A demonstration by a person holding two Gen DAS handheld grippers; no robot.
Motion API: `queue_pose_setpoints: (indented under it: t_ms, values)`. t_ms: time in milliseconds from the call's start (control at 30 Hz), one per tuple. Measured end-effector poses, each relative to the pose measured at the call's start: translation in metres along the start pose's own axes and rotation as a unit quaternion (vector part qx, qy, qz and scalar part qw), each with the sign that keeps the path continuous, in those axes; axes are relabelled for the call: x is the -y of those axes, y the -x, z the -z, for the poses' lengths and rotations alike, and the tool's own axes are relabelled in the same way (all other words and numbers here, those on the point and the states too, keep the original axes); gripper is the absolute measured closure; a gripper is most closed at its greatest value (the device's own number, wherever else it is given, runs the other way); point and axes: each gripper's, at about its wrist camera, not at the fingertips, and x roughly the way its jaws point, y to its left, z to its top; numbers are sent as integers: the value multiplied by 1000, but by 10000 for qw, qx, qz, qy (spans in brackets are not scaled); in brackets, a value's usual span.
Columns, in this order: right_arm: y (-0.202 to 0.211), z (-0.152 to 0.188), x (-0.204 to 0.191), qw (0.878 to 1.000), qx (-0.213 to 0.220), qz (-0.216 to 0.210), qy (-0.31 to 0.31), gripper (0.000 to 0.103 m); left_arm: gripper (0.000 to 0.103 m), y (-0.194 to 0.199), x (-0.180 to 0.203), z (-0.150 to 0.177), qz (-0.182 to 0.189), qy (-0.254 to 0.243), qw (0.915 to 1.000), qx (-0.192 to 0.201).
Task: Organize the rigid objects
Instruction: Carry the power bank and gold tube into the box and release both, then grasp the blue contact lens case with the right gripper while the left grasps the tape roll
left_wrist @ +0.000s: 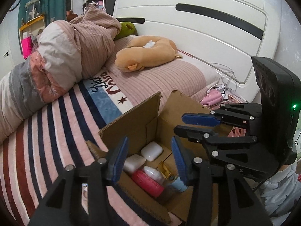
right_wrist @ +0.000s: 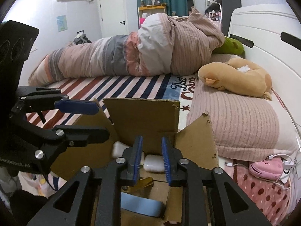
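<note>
An open cardboard box (left_wrist: 143,116) stands on the bed and also shows in the right wrist view (right_wrist: 141,120). Inside lie two white cases (left_wrist: 151,151) (left_wrist: 134,163), a pink tube with a white cap (left_wrist: 147,183), a gold item (left_wrist: 164,169) and a light blue item (left_wrist: 178,185). My left gripper (left_wrist: 149,144) is open and empty above the box, and shows in the right wrist view (right_wrist: 102,118). My right gripper (right_wrist: 151,141) is open and empty over a white case (right_wrist: 153,163); it shows from the side in the left wrist view (left_wrist: 178,122). The light blue item (right_wrist: 141,206) lies below it.
A rolled striped duvet (right_wrist: 116,54) lies along the bed's far side. An orange plush toy (right_wrist: 240,79) and green cushion (right_wrist: 228,47) sit near the white headboard (left_wrist: 197,28). A pink pouch (right_wrist: 266,168) with white cables lies beside the pillow. The striped blanket (left_wrist: 37,141) spreads left of the box.
</note>
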Motion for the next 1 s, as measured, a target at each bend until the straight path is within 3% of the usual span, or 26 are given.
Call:
queue_pose_setpoints:
  t_ms: [333,600,800,1000]
  values:
    - [24,-6,-38,9995,71,-72,301,72,47,73,-28,19,-322,262,9980,467]
    - [32,-15,-112,9946,272,-735,683,72,46,116,-86,64,-850,574,9930,589]
    - [-9,-9,-178,9885,-110,-1191,920,72,46,110,-141,112,-959,859,9909,399]
    - [-73,17,-214,9869,-563,-1165,960,68,46,76,-187,153,-814,1139,9901,116]
